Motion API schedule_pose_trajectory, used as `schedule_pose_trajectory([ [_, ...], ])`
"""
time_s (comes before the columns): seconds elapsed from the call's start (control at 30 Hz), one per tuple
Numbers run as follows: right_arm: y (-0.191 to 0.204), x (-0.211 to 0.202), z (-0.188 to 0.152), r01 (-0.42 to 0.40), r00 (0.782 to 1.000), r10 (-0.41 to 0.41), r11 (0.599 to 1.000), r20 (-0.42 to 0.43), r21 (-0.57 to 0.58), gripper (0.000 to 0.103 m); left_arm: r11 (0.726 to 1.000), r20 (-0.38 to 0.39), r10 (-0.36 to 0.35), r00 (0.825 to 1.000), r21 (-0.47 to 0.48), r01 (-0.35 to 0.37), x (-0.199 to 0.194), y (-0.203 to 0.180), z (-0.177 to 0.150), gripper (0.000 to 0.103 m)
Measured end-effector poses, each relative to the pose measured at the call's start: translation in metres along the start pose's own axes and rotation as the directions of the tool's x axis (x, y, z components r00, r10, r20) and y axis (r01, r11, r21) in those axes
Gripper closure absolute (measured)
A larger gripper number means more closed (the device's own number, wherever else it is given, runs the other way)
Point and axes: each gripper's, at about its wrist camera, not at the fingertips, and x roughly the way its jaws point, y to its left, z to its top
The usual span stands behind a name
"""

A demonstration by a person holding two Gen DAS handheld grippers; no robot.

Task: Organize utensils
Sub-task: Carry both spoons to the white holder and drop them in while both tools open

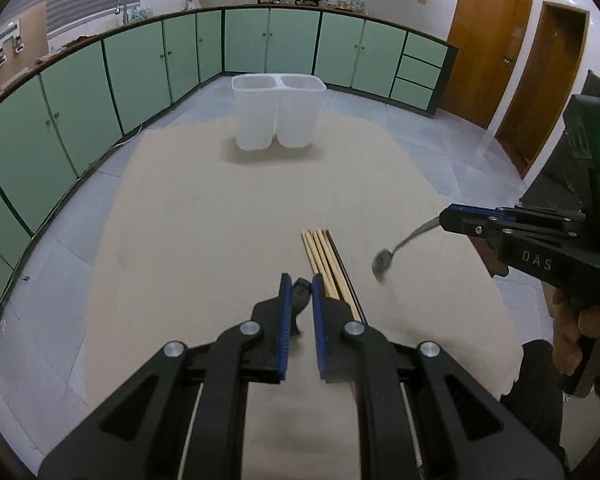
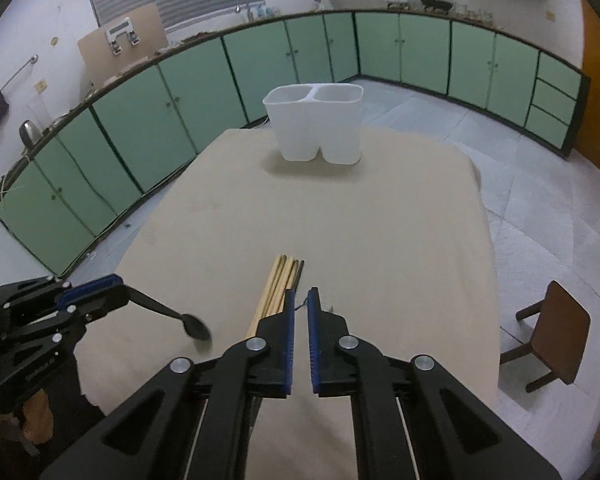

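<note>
A white two-compartment utensil holder (image 1: 277,112) (image 2: 318,124) stands at the far end of the beige table. A bundle of wooden chopsticks (image 1: 327,266) (image 2: 278,290) lies near the front. My left gripper (image 1: 299,286) (image 2: 118,292) is shut on the handle of a dark spoon (image 2: 196,326), its bowl hanging down just above the table; the spoon shows between the jaws in the left wrist view (image 1: 300,296). My right gripper (image 2: 299,300) (image 1: 446,220) is shut on a metal spoon (image 1: 382,260), held above the table right of the chopsticks; only its thin handle edge shows between the jaws in the right wrist view.
The beige table (image 1: 260,208) (image 2: 340,220) sits in a kitchen with green cabinets (image 1: 140,68) around it. A brown wooden stool (image 2: 556,332) stands on the floor to the right. Wooden doors (image 1: 488,40) are at the far right.
</note>
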Motion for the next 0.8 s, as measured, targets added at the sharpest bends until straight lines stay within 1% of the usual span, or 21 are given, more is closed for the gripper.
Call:
schedule_pose_trajectory([
  [0.03,-0.001,0.0,0.006,-0.008,1.0,0.008,1.0,-0.01,0.0,0.101,1.0,0.0,-0.006,1.0,0.001,0.006,-0.001,0.002,0.006,0.094],
  [0.17,-0.004,-0.001,0.025,-0.015,0.999,0.014,1.0,-0.038,-0.009,0.101,1.0,-0.002,-0.021,1.0,0.008,0.021,0.0,0.009,0.027,0.094],
  [0.23,-0.004,-0.001,0.032,-0.022,0.999,0.022,1.0,-0.05,-0.012,0.101,1.0,-0.005,-0.026,1.0,0.011,0.026,-0.003,0.009,0.031,0.094],
  [0.37,-0.003,-0.004,0.042,-0.015,0.999,0.013,0.999,-0.041,-0.034,0.101,0.999,-0.006,-0.037,0.999,0.027,0.037,-0.001,0.011,0.048,0.094],
  [0.5,-0.003,-0.005,0.068,-0.013,1.0,0.012,0.999,-0.029,-0.043,0.101,0.999,0.003,-0.033,0.999,0.038,0.033,0.003,0.015,0.074,0.094],
  [0.57,-0.001,-0.005,0.086,-0.015,1.0,0.014,0.999,-0.023,-0.05,0.101,0.998,0.013,-0.039,0.999,0.041,0.039,0.004,0.015,0.093,0.094],
  [0.73,-0.003,-0.004,0.137,-0.013,1.0,0.014,0.998,0.006,-0.055,0.101,0.998,0.048,-0.021,0.999,0.052,0.019,0.012,0.019,0.141,0.094],
  [0.8,-0.006,-0.003,0.165,-0.01,1.0,0.011,0.999,0.025,-0.046,0.101,0.999,0.064,-0.015,0.998,0.041,0.012,0.018,0.022,0.164,0.094],
])
